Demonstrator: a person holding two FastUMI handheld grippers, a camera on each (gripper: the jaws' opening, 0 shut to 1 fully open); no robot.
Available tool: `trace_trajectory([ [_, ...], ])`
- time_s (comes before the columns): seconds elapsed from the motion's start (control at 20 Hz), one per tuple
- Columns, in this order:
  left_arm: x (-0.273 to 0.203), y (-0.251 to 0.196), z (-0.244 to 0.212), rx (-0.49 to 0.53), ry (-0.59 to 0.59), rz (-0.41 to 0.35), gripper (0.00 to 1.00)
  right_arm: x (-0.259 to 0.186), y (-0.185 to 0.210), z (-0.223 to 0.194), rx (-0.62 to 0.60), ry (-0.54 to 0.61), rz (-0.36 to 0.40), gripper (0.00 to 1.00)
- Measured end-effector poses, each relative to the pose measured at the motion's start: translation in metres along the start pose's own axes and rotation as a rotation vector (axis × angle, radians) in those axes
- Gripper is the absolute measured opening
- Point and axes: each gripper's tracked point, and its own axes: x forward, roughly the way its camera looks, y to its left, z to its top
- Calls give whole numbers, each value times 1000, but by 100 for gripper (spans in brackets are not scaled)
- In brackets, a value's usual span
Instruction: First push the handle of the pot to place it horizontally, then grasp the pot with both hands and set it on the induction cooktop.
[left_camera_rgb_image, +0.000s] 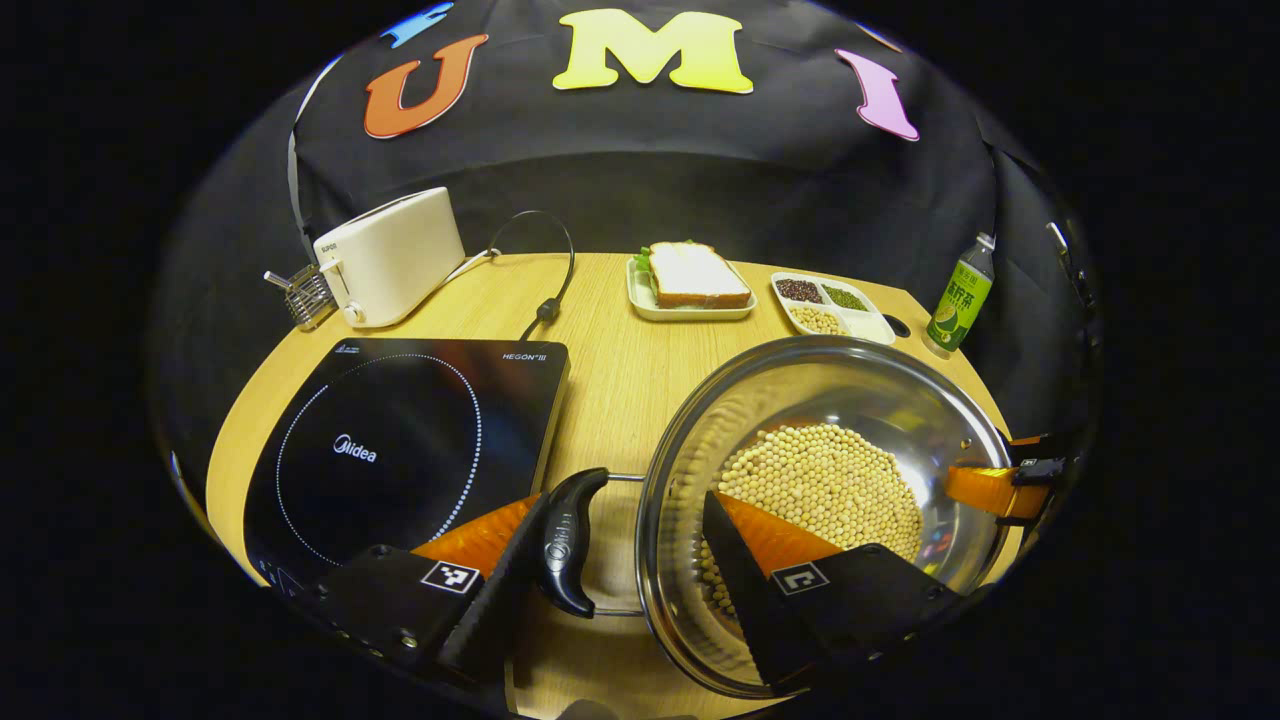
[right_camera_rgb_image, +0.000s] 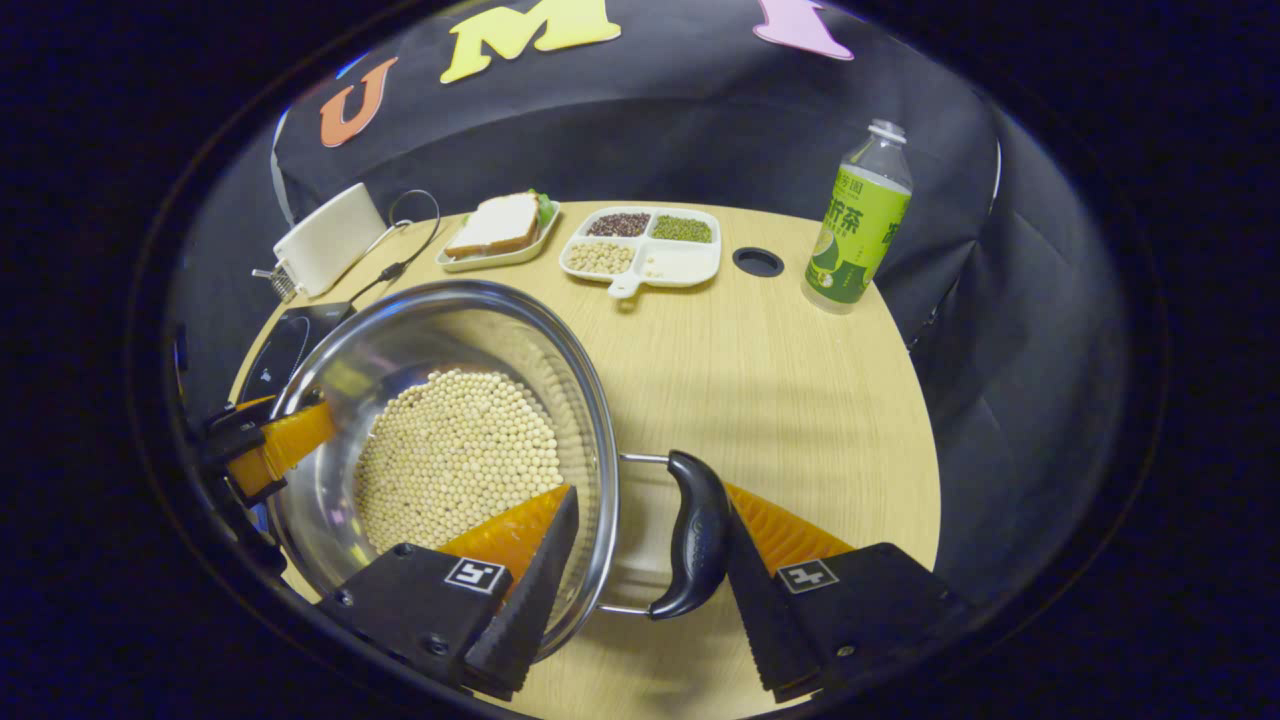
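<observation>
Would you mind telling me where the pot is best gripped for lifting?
By its two side handles, each gripper coming from its own side, one finger inside the pot rim and one outside the handle. Both handles lie level; beans make it heavy.

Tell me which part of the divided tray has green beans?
The far right compartment of the divided tray; its neighbours hold dark red beans and pale beans.

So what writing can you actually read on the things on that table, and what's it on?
"Midea": on the induction cooktop, inside its ring.
Too small or blurred to read: the print in the induction cooktop's corner, the print on the toaster, the logo on the pot handle, the label on the bottle.
</observation>
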Motion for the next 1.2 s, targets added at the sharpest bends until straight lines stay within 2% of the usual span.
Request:
trace_trajectory([
  [0.05,0,3,-1,5,12,10,90,1,0,-2,1,12,-5,84],
  [0.15,2,6,-3,11,40,18,82,4,-1,-8,5,45,-14,73],
  [0.2,1,7,-4,17,59,22,75,3,-1,-7,17,51,-20,78],
  [0.35,2,8,-5,12,106,5,71,2,-1,-8,72,91,-8,74],
  [0.5,3,6,-5,-26,151,-4,65,1,-1,-8,86,101,14,64],
  [0.6,-2,7,-5,-13,157,-6,60,-5,0,-5,99,92,10,59],
  [0.65,-4,8,-2,-8,148,-11,60,-9,-1,-7,107,87,12,58],
  [0.7,-8,8,1,-3,140,-15,70,-11,0,-7,111,82,16,58],
  [0.75,-12,7,2,2,135,-16,60,-17,0,-6,116,77,14,58],
  [0.8,-14,8,5,9,127,-18,70,-22,1,-5,115,67,11,58],
  [0.85,-17,8,8,13,120,-22,60,-29,3,-4,114,61,9,58],
  [1.2,-41,34,24,26,84,-29,60,-55,32,5,123,27,9,58],
])
